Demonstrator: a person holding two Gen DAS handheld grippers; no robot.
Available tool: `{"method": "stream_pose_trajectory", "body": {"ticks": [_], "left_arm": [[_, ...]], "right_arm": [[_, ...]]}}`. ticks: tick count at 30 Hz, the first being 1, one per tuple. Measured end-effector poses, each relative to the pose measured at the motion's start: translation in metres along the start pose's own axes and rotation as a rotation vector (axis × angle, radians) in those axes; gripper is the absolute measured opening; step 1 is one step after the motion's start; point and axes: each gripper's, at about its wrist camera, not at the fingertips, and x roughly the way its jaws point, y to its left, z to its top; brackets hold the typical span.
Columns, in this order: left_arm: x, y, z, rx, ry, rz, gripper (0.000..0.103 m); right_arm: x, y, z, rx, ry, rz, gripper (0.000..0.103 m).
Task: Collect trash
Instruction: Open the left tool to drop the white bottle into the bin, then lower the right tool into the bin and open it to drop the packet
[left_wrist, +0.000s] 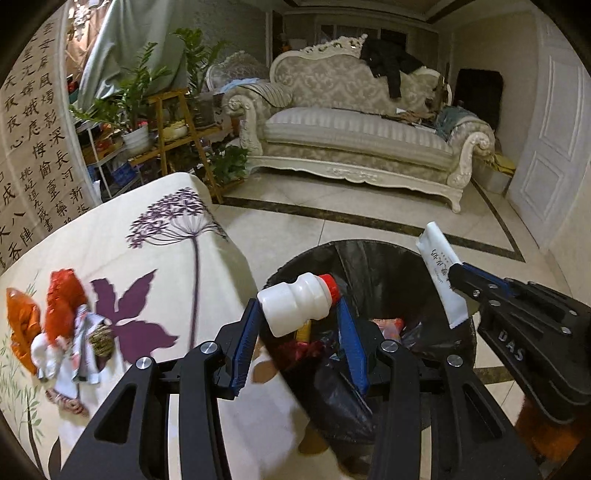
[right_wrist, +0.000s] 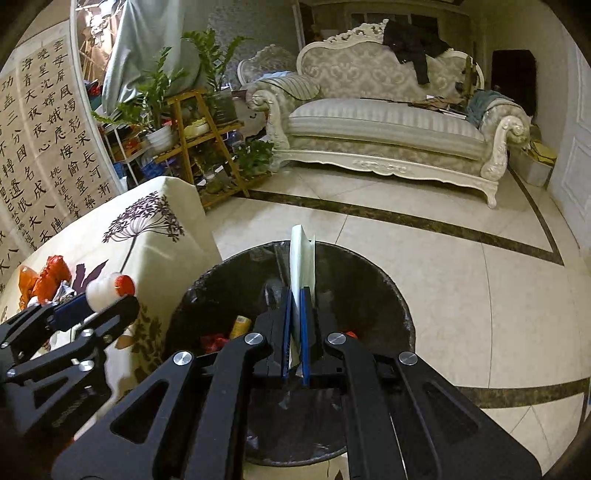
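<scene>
Bottle and packet held over the bin

Left gripper (left_wrist: 297, 308) clenches a white bottle (left_wrist: 297, 308) with a red cap between its blue pads, the bottle lying crosswise above the near rim of the trash bin (left_wrist: 373, 254). Right gripper (right_wrist: 295, 295) pinches a flat white packet (right_wrist: 302, 258) upright, edge-on, over the bin's mouth. Inside the black-lined bin lie red and yellow scraps among dark plastic. Just left of the bin stands a table under a floral cloth (left_wrist: 177, 258), where orange-red wrappers (left_wrist: 55, 310) and crumpled paper sit in a heap. Beyond, across the tiled floor, stands an ornate sofa (left_wrist: 354, 129) beside potted plants (left_wrist: 140, 92).
</scene>
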Motion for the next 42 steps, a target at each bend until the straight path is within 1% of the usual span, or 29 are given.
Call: {"method": "stream_pose_trajectory", "body": {"ticks": [9,10,11,14,17,18,19,20,29,32,34,36,38,40,42], "left_arm": [[0.02,-0.01,0.004,0.028,0.018,0.017,0.044],[0.024,-0.011,0.004,0.029,0.031,0.014,0.046],[0.025,-0.01,0.004,0.026,0.038,0.013,0.052],[0.025,-0.008,0.005,0.005,0.032,0.013,0.063],[0.024,-0.007,0.006,-0.006,0.025,0.02,0.069],[0.023,-0.006,0.006,-0.01,0.024,0.02,0.07],[0.022,-0.006,0.006,-0.013,0.022,0.02,0.071],[0.021,-0.005,0.006,-0.016,0.02,0.021,0.073],[0.012,0.004,0.007,-0.038,0.004,0.031,0.075],[0.009,0.005,0.007,-0.044,-0.001,0.028,0.075],[0.008,0.006,0.006,-0.044,-0.005,0.03,0.075],[0.007,0.008,0.006,-0.044,-0.006,0.029,0.075],[0.007,0.007,0.005,-0.046,-0.008,0.032,0.075],[0.007,0.008,0.005,-0.046,-0.007,0.032,0.075],[0.006,0.008,0.005,-0.047,-0.008,0.032,0.075]], "right_arm": [[0.01,-0.01,0.002,0.021,0.011,0.006,0.005],[0.011,-0.01,0.002,0.022,0.015,0.008,0.006],[0.012,-0.01,0.002,0.023,0.018,0.011,0.006],[0.014,-0.012,0.001,0.031,0.022,0.012,0.006],[0.015,-0.013,0.001,0.043,0.026,0.012,0.008],[0.015,-0.014,0.001,0.047,0.027,0.012,0.012],[0.015,-0.014,0.001,0.052,0.024,0.011,0.024],[0.014,-0.015,0.001,0.054,0.021,0.008,0.027],[0.014,-0.012,-0.002,0.053,0.03,0.014,0.03],[0.013,-0.011,-0.002,0.054,0.028,0.031,0.035],[0.012,-0.012,-0.002,0.06,0.023,0.051,0.044],[0.011,-0.012,-0.002,0.071,0.027,0.055,0.045],[0.008,-0.013,-0.001,0.084,-0.003,0.114,0.048],[0.014,-0.01,-0.003,0.062,0.024,0.044,0.05],[0.013,-0.01,-0.003,0.078,0.018,0.07,0.05]]}}
